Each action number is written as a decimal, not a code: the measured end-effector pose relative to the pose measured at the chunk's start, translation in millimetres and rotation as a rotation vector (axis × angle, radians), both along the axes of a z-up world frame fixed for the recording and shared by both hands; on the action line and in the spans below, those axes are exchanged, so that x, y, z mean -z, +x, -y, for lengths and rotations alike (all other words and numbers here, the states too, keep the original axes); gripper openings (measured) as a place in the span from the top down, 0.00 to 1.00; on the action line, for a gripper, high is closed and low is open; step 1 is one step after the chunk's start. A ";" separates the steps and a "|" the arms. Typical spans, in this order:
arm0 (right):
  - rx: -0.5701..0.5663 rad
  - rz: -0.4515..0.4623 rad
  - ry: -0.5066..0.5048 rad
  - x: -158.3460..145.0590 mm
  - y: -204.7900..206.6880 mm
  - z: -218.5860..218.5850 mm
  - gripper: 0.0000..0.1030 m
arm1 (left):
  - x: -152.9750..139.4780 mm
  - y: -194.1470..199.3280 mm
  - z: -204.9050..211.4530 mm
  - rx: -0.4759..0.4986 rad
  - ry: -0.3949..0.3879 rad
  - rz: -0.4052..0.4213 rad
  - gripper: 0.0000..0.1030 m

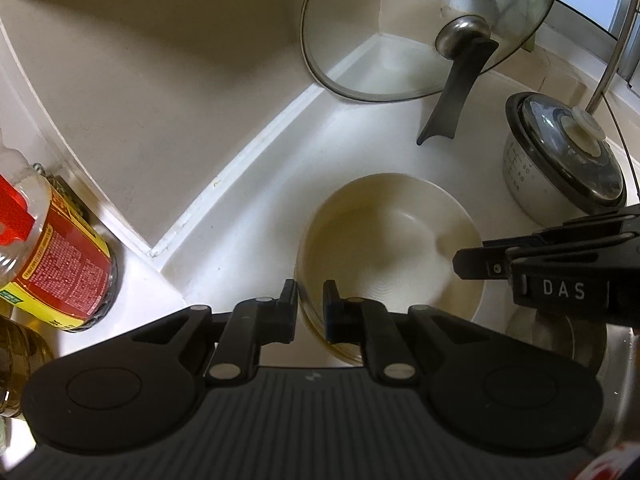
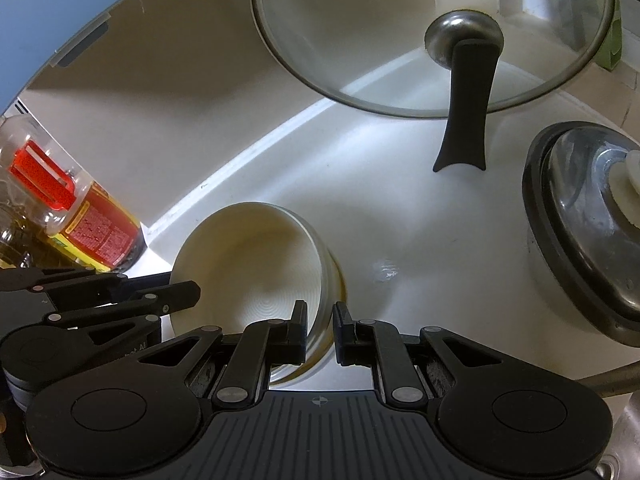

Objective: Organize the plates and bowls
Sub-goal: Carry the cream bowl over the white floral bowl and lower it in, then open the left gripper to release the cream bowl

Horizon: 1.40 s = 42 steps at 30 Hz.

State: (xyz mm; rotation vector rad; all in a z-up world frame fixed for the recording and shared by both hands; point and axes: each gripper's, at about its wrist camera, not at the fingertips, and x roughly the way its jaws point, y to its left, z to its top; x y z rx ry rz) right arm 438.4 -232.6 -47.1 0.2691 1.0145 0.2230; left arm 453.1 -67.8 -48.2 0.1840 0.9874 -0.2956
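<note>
A stack of cream bowls (image 1: pixel 388 248) rests on the white counter (image 1: pixel 248 208) near the wall corner. My left gripper (image 1: pixel 311 304) is shut on the stack's near-left rim, one finger inside and one outside. In the right wrist view the same bowl stack (image 2: pixel 248 264) tilts a little, and my right gripper (image 2: pixel 320 328) is shut on its right-hand wall. The right gripper's fingers (image 1: pixel 472 264) reach in over the rim from the right in the left wrist view. The left gripper's fingers (image 2: pixel 180 296) show at the bowl's left edge in the right wrist view.
A glass pan lid (image 1: pixel 424 28) with a black handle (image 1: pixel 456 92) leans in the corner behind the bowls. A small lidded pot (image 1: pixel 560 160) stands at the right, beside a metal faucet pipe (image 1: pixel 612 60). An oil bottle (image 1: pixel 52 248) with a red label stands at the left. A steel sink (image 1: pixel 560 340) lies lower right.
</note>
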 end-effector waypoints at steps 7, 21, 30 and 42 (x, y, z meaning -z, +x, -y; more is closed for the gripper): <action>0.011 0.009 0.016 -2.7 -0.7 -1.9 0.87 | -6.2 -3.7 0.3 0.021 -0.023 0.015 0.82; 0.071 0.006 0.026 9.3 4.3 8.9 0.93 | -8.6 -7.0 -5.3 0.005 -0.020 0.036 0.82; 0.065 -0.002 0.023 7.5 7.1 9.8 0.93 | -6.4 -5.7 -3.1 0.011 -0.020 0.035 0.82; 0.050 0.050 -0.001 -3.9 -4.6 9.4 0.61 | -16.6 -14.3 -4.2 0.014 -0.033 0.068 0.80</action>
